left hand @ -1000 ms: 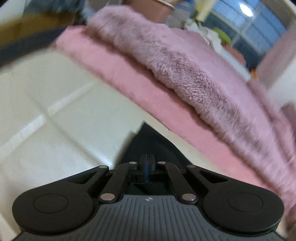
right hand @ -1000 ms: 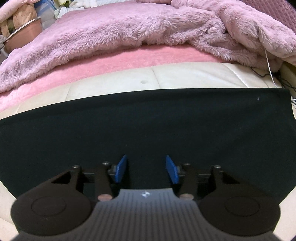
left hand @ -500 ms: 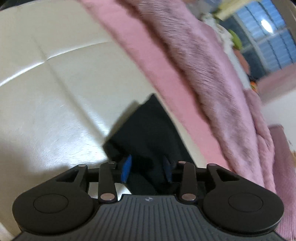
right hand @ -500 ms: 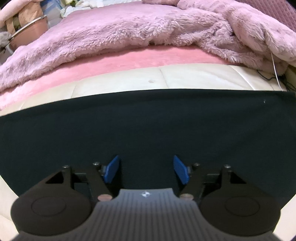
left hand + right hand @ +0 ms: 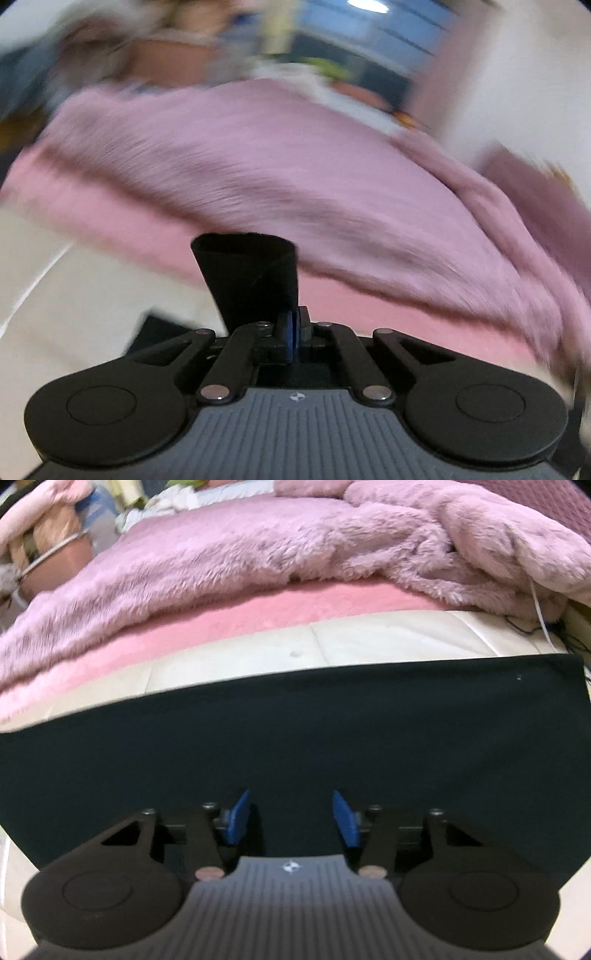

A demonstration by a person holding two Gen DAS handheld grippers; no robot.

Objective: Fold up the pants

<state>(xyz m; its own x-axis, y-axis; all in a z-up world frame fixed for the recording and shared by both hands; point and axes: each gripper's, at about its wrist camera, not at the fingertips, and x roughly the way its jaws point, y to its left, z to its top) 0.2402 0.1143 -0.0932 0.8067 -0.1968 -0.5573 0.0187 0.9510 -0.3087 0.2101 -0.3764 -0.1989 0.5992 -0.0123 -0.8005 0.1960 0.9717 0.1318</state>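
Observation:
The black pants (image 5: 295, 731) lie flat across a cream leather surface (image 5: 369, 642), filling the middle of the right wrist view. My right gripper (image 5: 291, 821) is open with its blue pads (image 5: 238, 821) apart, low over the near part of the pants and holding nothing. In the left wrist view my left gripper (image 5: 293, 330) is shut on an end of the black pants (image 5: 251, 273), which stands up from the jaws above the cream surface (image 5: 74, 295). The view is motion-blurred.
A fluffy mauve blanket (image 5: 295, 550) over a pink sheet (image 5: 258, 613) lies just behind the pants. It also shows in the left wrist view (image 5: 295, 173). A white cable (image 5: 539, 605) hangs at the right. Clutter and a pink bowl (image 5: 55, 561) sit at the far left.
My left gripper opened half a second ago, then shut on the pants' end and lifted it, swinging its view up toward the blanket. My right gripper stayed open over the pants, its jaws narrowing slightly.

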